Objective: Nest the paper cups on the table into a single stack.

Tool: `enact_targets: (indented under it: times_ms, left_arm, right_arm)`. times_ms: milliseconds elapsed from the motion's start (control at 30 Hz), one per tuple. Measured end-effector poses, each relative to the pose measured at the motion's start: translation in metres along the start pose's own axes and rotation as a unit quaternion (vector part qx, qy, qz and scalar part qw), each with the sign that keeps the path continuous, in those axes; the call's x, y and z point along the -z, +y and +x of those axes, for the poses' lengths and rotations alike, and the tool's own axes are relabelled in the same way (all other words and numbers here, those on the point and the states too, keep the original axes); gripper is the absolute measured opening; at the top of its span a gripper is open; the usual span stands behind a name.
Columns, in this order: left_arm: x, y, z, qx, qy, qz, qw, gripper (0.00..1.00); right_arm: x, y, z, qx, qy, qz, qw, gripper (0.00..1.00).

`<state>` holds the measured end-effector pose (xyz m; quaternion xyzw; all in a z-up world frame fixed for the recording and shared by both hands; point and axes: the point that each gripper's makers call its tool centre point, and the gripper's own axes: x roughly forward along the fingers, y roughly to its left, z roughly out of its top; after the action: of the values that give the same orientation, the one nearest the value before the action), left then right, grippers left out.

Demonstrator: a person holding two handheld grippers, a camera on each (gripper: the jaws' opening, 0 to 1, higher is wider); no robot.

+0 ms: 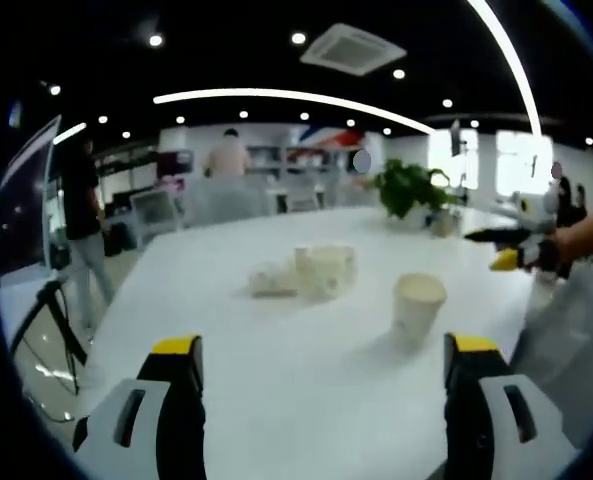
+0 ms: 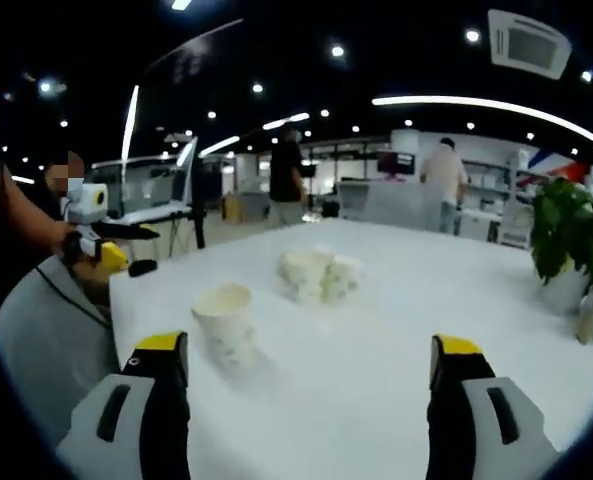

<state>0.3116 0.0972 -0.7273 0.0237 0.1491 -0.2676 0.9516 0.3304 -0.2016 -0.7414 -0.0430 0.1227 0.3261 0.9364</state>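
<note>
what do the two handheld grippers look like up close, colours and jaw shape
Both look alike. The left gripper has two chunky black jaws capped with yellow tips, each backed by a pale grey housing with a dark oval slot. The right gripper has the same black jaws, yellow tips and slotted grey housings. No cables or markings are visible on either.

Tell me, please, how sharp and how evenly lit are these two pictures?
Left gripper view: soft all over, window blown out, fisheye bends the ceiling light strips. Right gripper view: the single cup fairly clear, clustered cups blurred, table bright, shadows faint.
</note>
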Motion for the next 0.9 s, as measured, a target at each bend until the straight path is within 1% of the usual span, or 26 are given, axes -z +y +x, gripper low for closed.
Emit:
enact_targets:
  times_ms: [67, 167, 333, 367, 433, 567, 600, 633, 700, 733, 800, 900]
  left_arm:
    - [0.003, 0.001, 0.004, 0.001, 0.010, -0.004, 0.9999, 0.99]
    - [0.001, 0.000, 0.009, 0.005, 0.006, 0.004, 1.0000, 0.99]
    - [0.002, 0.001, 0.019, 0.005, 0.020, 0.018, 0.9996, 0.99]
    - [0.003, 0.001, 0.022, 0.006, 0.026, 0.018, 0.9995, 0.99]
    - [0.003, 0.001, 0.025, 0.008, 0.027, 0.019, 0.9994, 0.99]
    - [0.001, 0.002, 0.038, 0.012, 0.035, 0.019, 0.9991, 0.99]
    - [0.001, 0.002, 0.040, 0.012, 0.034, 0.020, 0.9992, 0.99]
    - [-0.003, 0.001, 0.046, 0.017, 0.028, 0.016, 0.9993, 0.99]
    - [-0.006, -0.002, 0.054, 0.026, 0.025, 0.007, 0.9993, 0.99]
    - [-0.006, -0.004, 0.057, 0.031, 0.025, 0.002, 0.9992, 0.99]
    - [-0.007, -0.004, 0.067, 0.029, 0.027, 0.002, 0.9992, 0.99]
    - [-0.011, -0.007, 0.081, 0.037, 0.024, 0.000, 0.9990, 0.99]
  right_arm:
    - [0.002, 0.002, 0.000, -0.005, 0.006, -0.006, 1.0000, 0.99]
    - [0.006, 0.001, 0.000, -0.008, 0.013, -0.011, 0.9998, 1.00]
    - [0.003, 0.000, 0.000, -0.007, 0.009, -0.006, 0.9999, 1.00]
    - [0.004, -0.001, -0.001, -0.007, 0.008, -0.005, 0.9999, 1.00]
    - [0.004, 0.000, -0.002, -0.007, 0.009, -0.005, 0.9999, 1.00]
    - [0.003, -0.001, -0.004, -0.006, 0.010, -0.004, 0.9999, 1.00]
    - [0.003, -0.001, -0.005, -0.005, 0.010, -0.003, 0.9999, 1.00]
    - [0.003, 0.000, -0.005, -0.005, 0.008, -0.002, 1.0000, 1.00]
    - [0.001, -0.001, -0.006, -0.003, 0.006, 0.000, 1.0000, 1.00]
    - [0.001, -0.001, -0.007, -0.002, 0.006, 0.002, 1.0000, 1.00]
    - [0.000, -0.001, -0.008, -0.001, 0.004, 0.005, 1.0000, 1.00]
    - [0.000, -0.003, -0.010, 0.002, 0.002, 0.011, 0.9999, 1.00]
